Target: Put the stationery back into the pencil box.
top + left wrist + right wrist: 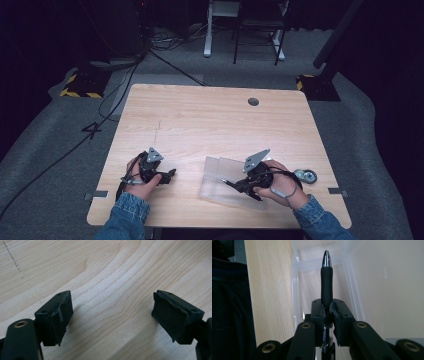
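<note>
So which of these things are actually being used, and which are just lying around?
In use:
pen, clamped in the right gripper
clear box

Lying about:
tape roll
left gripper, fingers apart over bare table

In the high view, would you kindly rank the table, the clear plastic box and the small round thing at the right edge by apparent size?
1. Table
2. Clear plastic box
3. Small round thing

The gaps are plain, so nearness changes nothing.

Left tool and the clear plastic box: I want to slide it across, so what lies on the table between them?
Nothing: in the high view only bare light wooden table separates the left tool from the clear plastic box.
</note>
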`<act>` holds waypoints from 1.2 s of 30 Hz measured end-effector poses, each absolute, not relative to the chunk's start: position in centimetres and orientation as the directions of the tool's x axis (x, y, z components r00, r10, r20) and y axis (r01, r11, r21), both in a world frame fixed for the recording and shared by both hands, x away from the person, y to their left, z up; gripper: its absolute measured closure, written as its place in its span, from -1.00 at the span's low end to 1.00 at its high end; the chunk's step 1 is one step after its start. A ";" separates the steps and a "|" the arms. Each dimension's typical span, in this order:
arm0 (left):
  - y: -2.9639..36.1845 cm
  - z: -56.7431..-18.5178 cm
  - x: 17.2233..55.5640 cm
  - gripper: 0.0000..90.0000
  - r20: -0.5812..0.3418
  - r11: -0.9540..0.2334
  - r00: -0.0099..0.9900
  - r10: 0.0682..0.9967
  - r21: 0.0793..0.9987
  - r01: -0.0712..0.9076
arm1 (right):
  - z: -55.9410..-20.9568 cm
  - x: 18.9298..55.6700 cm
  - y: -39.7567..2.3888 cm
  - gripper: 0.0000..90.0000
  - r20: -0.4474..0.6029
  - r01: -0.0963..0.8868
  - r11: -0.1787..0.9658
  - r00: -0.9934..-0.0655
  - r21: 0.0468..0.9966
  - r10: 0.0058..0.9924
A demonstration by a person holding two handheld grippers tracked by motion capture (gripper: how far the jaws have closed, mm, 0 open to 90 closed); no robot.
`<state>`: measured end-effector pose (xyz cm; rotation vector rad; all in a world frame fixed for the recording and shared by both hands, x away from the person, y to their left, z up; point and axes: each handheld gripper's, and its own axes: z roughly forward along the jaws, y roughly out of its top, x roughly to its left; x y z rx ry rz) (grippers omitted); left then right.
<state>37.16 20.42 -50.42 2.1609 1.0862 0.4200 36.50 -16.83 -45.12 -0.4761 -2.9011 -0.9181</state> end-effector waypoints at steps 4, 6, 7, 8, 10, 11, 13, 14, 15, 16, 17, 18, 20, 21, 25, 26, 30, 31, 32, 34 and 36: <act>20.4 -50.4 37.2 -0.62 -0.013 -0.426 0.601 0.799 0.692 0.582 | -45.4 36.5 -16.8 0.77 0.154 0.321 0.777 -0.947 0.541 0.283; 20.4 -50.4 37.2 -0.62 -0.014 -0.426 0.601 0.799 0.693 0.582 | -45.5 36.6 -16.8 0.77 0.154 0.327 0.777 -0.944 0.538 0.290; 20.4 -50.4 37.2 -0.62 -0.014 -0.425 0.600 0.800 0.693 0.582 | -45.5 36.6 -16.8 0.77 0.152 0.328 0.777 -0.944 0.538 0.293; 20.4 -50.4 37.2 -0.62 -0.014 -0.426 0.601 0.799 0.692 0.582 | -45.6 36.6 -16.8 0.77 0.151 0.328 0.776 -0.944 0.539 0.294; 20.4 -50.4 37.2 -0.62 -0.013 -0.426 0.601 0.799 0.692 0.582 | -45.6 36.6 -16.9 0.77 0.151 0.337 0.775 -0.940 0.534 0.305; 20.4 -50.4 37.2 -0.62 -0.014 -0.426 0.601 0.799 0.692 0.582 | -45.6 36.6 -16.8 0.77 0.148 0.337 0.776 -0.940 0.533 0.307; 20.4 -50.4 37.2 -0.62 -0.014 -0.426 0.601 0.799 0.692 0.582 | -45.7 36.6 -16.8 0.77 0.143 0.341 0.777 -0.938 0.529 0.314; 20.4 -50.4 37.2 -0.62 -0.013 -0.426 0.601 0.799 0.693 0.582 | -45.7 36.6 -16.7 0.76 0.140 0.341 0.779 -0.938 0.526 0.316; 20.4 -50.4 37.1 -0.62 -0.016 -0.424 0.600 0.800 0.693 0.583 | -45.8 36.5 -16.7 0.75 0.135 0.340 0.781 -0.938 0.524 0.318; 20.4 -50.4 37.2 -0.62 -0.014 -0.426 0.601 0.799 0.693 0.582 | -45.8 36.5 -16.6 0.74 0.128 0.336 0.784 -0.940 0.522 0.317; 20.4 -50.4 37.2 -0.62 -0.014 -0.427 0.602 0.798 0.692 0.582 | -45.9 36.5 -16.6 0.73 0.123 0.334 0.785 -0.940 0.522 0.318; 20.4 -50.4 37.2 -0.62 -0.014 -0.427 0.602 0.799 0.692 0.582 | -45.9 36.5 -16.6 0.72 0.119 0.335 0.785 -0.939 0.521 0.322; 20.4 -50.4 37.2 -0.62 -0.013 -0.427 0.602 0.798 0.692 0.582 | -45.9 36.5 -16.6 0.70 0.114 0.333 0.784 -0.939 0.524 0.323; 20.4 -50.4 37.2 -0.62 -0.014 -0.427 0.602 0.798 0.692 0.582 | -45.7 36.5 -16.7 0.68 0.111 0.334 0.783 -0.939 0.525 0.326; 20.4 -50.4 37.2 -0.62 -0.016 -0.425 0.601 0.799 0.693 0.583 | -45.0 36.4 -16.9 0.67 0.104 0.330 0.774 -0.939 0.540 0.328; 20.4 -50.4 37.2 -0.62 -0.016 -0.425 0.601 0.799 0.693 0.583 | -44.4 36.2 -17.1 0.71 0.106 0.331 0.770 -0.939 0.545 0.328; 20.4 -50.4 37.2 -0.62 -0.016 -0.425 0.601 0.799 0.693 0.583 | -43.7 35.5 -17.2 0.80 0.117 0.329 0.776 -0.941 0.537 0.318; 20.4 -50.4 37.2 -0.62 -0.015 -0.426 0.602 0.799 0.692 0.582 | -43.6 35.2 -17.2 0.82 0.123 0.330 0.783 -0.941 0.527 0.314; 20.4 -50.4 37.1 -0.62 -0.017 -0.424 0.601 0.799 0.693 0.583 | -43.6 34.9 -17.1 0.83 0.123 0.324 0.792 -0.944 0.518 0.306; 20.4 -50.4 37.2 -0.62 -0.014 -0.427 0.602 0.798 0.692 0.582 | -43.9 34.3 -16.9 0.86 0.129 0.312 0.818 -0.949 0.483 0.286; 20.4 -50.4 37.1 -0.62 -0.016 -0.425 0.602 0.799 0.692 0.583 | -44.0 34.1 -16.9 0.86 0.130 0.309 0.827 -0.951 0.470 0.281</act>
